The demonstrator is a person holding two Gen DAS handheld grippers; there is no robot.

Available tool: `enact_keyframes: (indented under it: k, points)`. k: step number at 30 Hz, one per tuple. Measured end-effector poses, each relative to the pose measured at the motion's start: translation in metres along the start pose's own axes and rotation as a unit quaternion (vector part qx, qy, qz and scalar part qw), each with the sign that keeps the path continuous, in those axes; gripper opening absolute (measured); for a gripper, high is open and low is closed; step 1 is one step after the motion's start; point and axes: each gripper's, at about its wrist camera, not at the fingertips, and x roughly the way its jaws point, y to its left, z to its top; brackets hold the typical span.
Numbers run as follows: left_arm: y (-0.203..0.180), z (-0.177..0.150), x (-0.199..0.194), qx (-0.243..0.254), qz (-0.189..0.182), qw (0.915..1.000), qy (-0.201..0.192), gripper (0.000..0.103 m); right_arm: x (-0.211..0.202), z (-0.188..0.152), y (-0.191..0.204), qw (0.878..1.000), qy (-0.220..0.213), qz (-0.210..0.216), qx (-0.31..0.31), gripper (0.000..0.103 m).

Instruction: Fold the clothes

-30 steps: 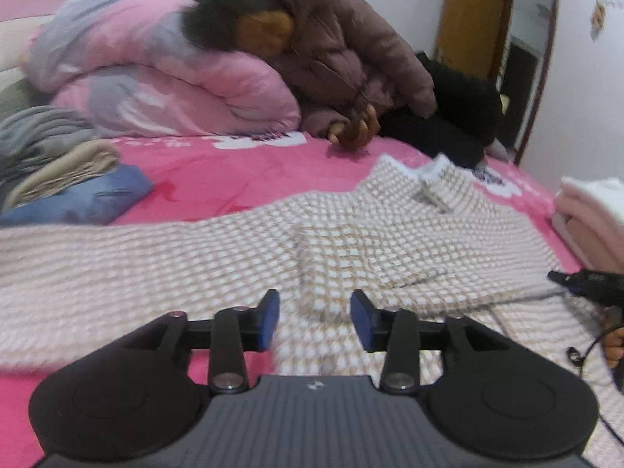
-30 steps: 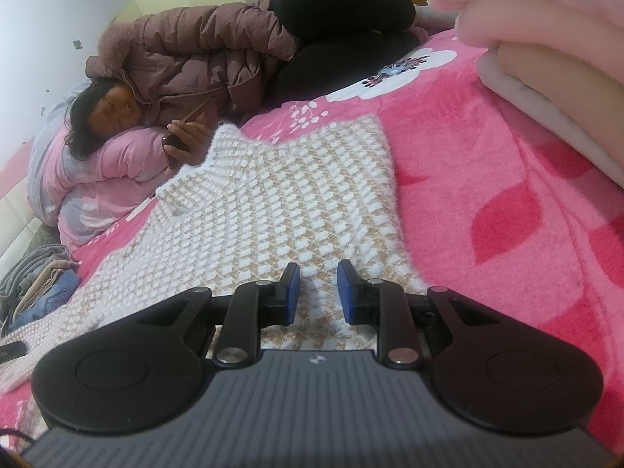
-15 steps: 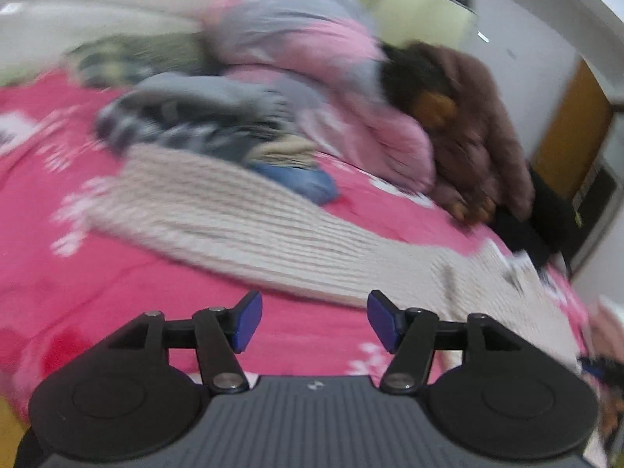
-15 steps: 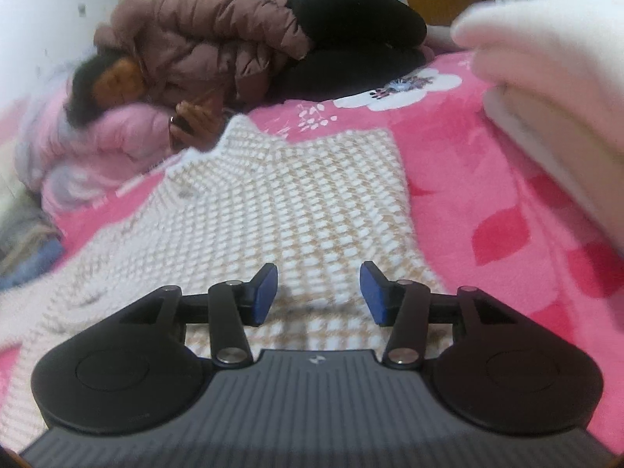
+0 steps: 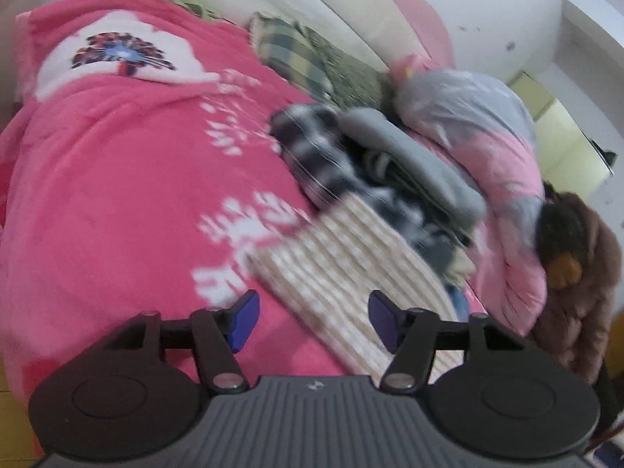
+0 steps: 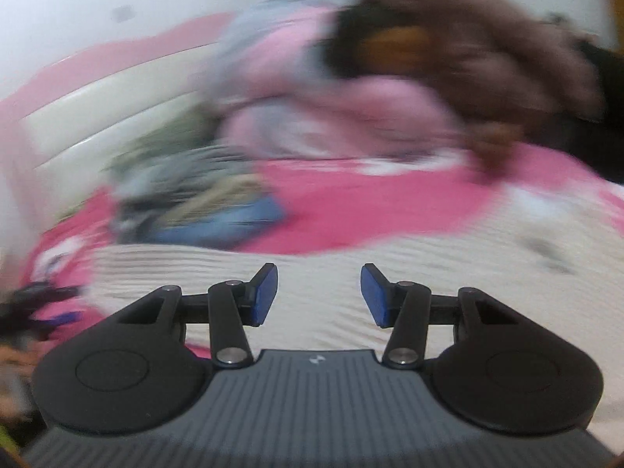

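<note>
Cream waffle-knit sweater (image 5: 343, 269) lies spread on the pink bed (image 5: 117, 195), one end beside a pile of clothes (image 5: 374, 171). Left claw (image 5: 314, 318) closing — nothing between its pads. Right claw (image 6: 319, 294) parted over the sweater, empty — view blurred.

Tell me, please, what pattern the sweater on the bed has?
Cream and beige checks on the sweater, clearest in the left wrist view.

1. Left gripper (image 5: 314, 318): black linkage arms, blue pads, silver pivot screws.
2. Right gripper (image 6: 319, 294): same black arms, blue pads.
3. Both: ribbed grey body, small white logo, round black housings.
</note>
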Motion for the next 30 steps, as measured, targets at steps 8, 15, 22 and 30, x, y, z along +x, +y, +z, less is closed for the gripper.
enact_keyframes:
  k: [8,15,22,30]
  points:
    - [0.008,0.001,0.02,0.016,-0.009,0.9995,-0.026,0.046,0.151,0.05,0.181,0.969,0.136,0.205,0.002,0.056]
    - [0.013,-0.001,0.016,0.015,-0.027,0.9986,-0.043,0.016,0.232,0.041,0.254,0.958,0.23,0.172,-0.008,0.064]
    - [-0.017,-0.017,-0.009,0.133,-0.073,0.9819,-0.113,0.012,0.258,0.032,0.268,0.954,0.268,0.138,0.002,0.07]
    - [-0.055,-0.05,-0.036,0.269,-0.134,0.9381,-0.172,0.01,0.243,0.031,0.281,0.954,0.254,0.126,-0.093,0.066]
